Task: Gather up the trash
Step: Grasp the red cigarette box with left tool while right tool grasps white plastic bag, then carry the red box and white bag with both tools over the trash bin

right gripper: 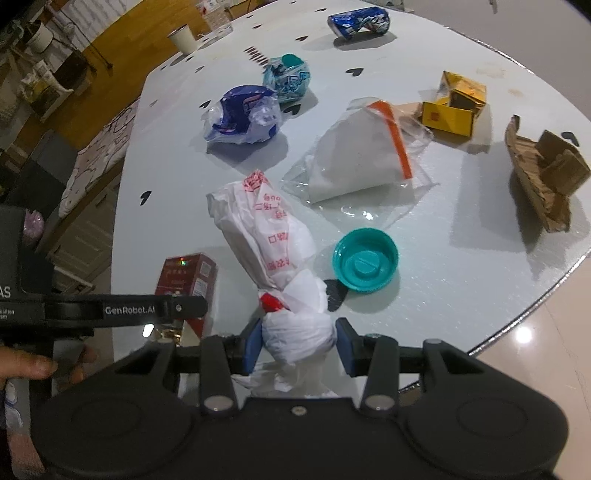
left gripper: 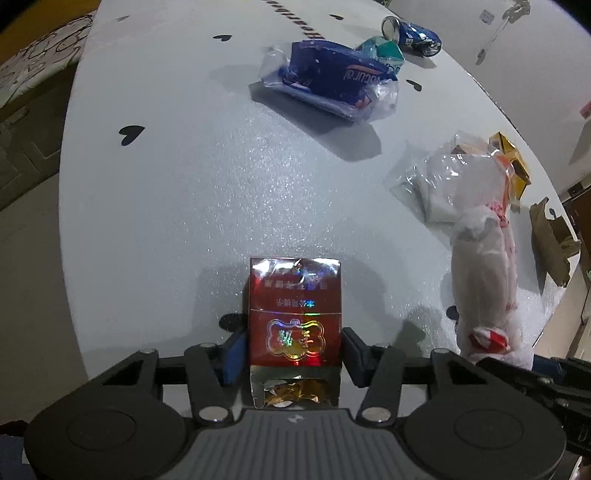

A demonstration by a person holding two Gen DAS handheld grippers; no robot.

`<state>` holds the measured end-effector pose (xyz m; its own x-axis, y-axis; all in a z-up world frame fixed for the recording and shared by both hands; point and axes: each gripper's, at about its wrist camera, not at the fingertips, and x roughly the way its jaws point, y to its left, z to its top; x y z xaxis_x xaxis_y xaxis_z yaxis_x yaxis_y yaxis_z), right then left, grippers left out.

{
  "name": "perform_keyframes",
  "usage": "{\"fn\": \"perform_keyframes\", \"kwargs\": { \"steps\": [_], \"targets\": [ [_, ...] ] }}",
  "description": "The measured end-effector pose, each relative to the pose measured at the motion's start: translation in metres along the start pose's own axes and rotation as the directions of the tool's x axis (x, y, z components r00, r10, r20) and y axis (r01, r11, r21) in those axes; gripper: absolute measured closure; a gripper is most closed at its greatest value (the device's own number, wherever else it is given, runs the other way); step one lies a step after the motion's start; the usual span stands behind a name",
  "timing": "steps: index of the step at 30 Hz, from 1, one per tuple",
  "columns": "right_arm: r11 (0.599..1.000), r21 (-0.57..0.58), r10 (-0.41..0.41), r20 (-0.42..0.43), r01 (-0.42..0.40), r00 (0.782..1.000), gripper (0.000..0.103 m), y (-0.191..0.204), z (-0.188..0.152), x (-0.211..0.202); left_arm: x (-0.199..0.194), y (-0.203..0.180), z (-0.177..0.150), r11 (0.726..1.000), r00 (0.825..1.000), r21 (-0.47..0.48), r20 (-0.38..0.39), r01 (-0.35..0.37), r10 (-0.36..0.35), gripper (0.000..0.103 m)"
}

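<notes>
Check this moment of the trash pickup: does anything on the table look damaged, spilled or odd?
Nothing spilled. The red cigarette pack between the left gripper's fingers is torn open at its near end, gold foil showing. The blue can at the far edge lies crushed on its side. A teal cap sits loose, upside down.
</notes>
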<state>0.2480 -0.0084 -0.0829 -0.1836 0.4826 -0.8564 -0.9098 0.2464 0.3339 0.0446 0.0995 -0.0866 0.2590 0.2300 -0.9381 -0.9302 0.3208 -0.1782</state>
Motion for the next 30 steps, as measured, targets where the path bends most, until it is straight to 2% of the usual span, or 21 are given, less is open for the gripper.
{"fn": "perform_keyframes", "kwargs": {
  "steps": [6,11,16,25,30],
  "targets": [
    [0.998,0.017,-0.056,0.033,0.055,0.998,0.060,0.009,-0.005,-0.002,-0.008,0.007,0.006,0.998,0.998,0.047,0.031,0.048,-0.049,0.051],
    [0.993,0.057,-0.111,0.089,0.106,0.990,0.060,0.025,-0.003,-0.007,-0.028,0.012,0.021,0.987,0.992,0.146,0.097,0.060,-0.075,0.052],
    [0.983,0.085,-0.176,0.163,0.164,0.971,0.060,0.047,0.003,-0.018,-0.052,0.018,0.036,0.966,0.980,0.253,0.172,0.058,-0.104,0.052],
    [0.957,0.179,-0.274,0.283,0.230,0.919,0.060,0.076,0.008,-0.040,-0.084,0.028,0.055,0.910,0.949,0.408,0.256,0.069,-0.187,0.052],
    [0.927,0.264,-0.349,0.336,0.268,0.875,0.060,0.084,-0.001,-0.056,-0.099,0.026,0.060,0.865,0.930,0.493,0.264,0.099,-0.257,0.052]
  ]
}}
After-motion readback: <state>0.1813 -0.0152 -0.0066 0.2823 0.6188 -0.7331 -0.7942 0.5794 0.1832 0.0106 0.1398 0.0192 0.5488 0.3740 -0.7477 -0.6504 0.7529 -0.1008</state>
